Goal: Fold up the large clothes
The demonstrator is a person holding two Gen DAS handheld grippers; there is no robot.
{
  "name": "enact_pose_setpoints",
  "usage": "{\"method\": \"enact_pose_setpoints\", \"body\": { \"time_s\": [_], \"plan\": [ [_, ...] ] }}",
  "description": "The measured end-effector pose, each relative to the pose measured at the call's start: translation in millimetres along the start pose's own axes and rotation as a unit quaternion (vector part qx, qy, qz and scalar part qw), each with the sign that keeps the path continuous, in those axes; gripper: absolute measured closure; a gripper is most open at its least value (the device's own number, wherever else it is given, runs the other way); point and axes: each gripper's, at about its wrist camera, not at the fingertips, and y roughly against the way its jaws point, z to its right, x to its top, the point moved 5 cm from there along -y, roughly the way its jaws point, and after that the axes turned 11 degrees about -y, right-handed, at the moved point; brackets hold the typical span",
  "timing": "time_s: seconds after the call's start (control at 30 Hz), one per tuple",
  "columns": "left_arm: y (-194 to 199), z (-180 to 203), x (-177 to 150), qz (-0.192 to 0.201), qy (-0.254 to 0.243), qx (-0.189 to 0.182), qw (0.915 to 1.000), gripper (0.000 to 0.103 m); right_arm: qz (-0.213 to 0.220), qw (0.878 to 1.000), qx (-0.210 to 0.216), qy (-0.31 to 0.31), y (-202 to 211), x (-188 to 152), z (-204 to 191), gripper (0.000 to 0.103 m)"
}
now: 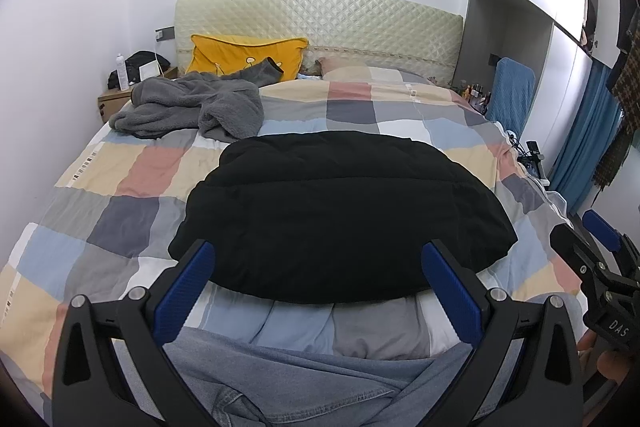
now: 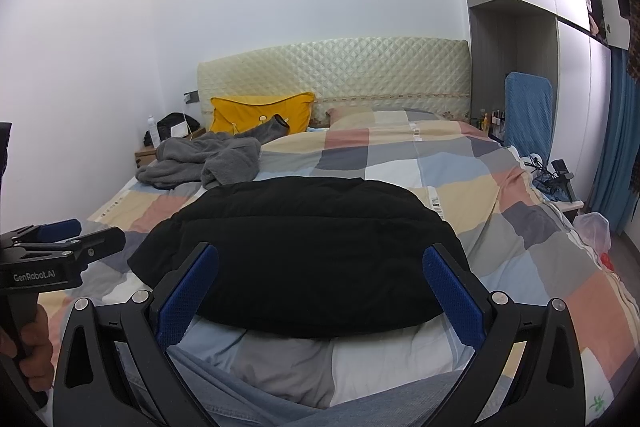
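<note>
A black padded garment [image 1: 340, 211] lies folded into a compact bundle on the checked bedspread [image 1: 120, 187], near the foot of the bed; it also shows in the right wrist view [image 2: 304, 251]. My left gripper [image 1: 318, 267] is open and empty, held just in front of the bundle's near edge. My right gripper [image 2: 320, 271] is open and empty too, at the same near edge, to the right of the left one. A grey fleece garment [image 1: 192, 107] lies crumpled at the far left of the bed [image 2: 204, 163].
A yellow pillow [image 1: 248, 57] leans on the quilted headboard [image 1: 320, 23]. A nightstand [image 1: 116, 99] with a bottle stands far left. A blue chair back [image 1: 512, 95], cables and curtains are on the right. Denim cloth [image 1: 304, 383] lies under the grippers.
</note>
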Motion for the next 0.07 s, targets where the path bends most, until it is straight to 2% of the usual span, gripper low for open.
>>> {"method": "enact_pose_setpoints", "body": {
  "time_s": [0.07],
  "plan": [
    [-0.7, -0.4, -0.4, -0.001, 0.001, -0.001, 1.0, 0.0, 0.0, 1.0, 0.0, 0.0, 0.3, -0.5, 0.3, 0.0]
  ]
}}
